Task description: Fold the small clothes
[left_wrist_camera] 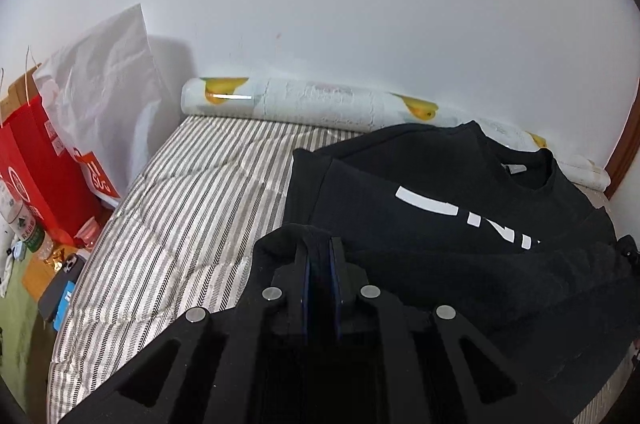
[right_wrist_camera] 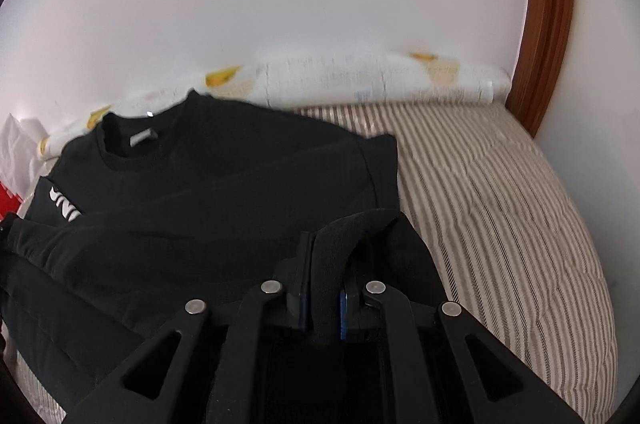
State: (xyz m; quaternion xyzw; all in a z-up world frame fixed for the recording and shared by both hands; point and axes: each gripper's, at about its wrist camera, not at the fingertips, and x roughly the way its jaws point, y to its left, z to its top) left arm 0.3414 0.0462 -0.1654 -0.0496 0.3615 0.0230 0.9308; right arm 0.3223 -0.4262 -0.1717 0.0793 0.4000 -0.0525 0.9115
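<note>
Garment: a black sweatshirt with white lettering on the chest lies on the bed, collar toward the wall, both sleeves folded in across the body.
Bed cover: grey-and-white striped, bare on either side of the sweatshirt.
Left gripper: fingers clamped together on a fold of the black fabric at the near edge of the sweatshirt; the cloth bunches up over the tips.
Right gripper: fingers clamped on another bunch of the same fabric at the near edge, the cloth standing up between them.
Far edge of bed: a white rolled bundle with yellow fruit print lies along the wall, just behind the collar.
Left of bed: a red box and a white bag stand beside the mattress.
Right of bed: a brown wooden frame rises against the wall.
</note>
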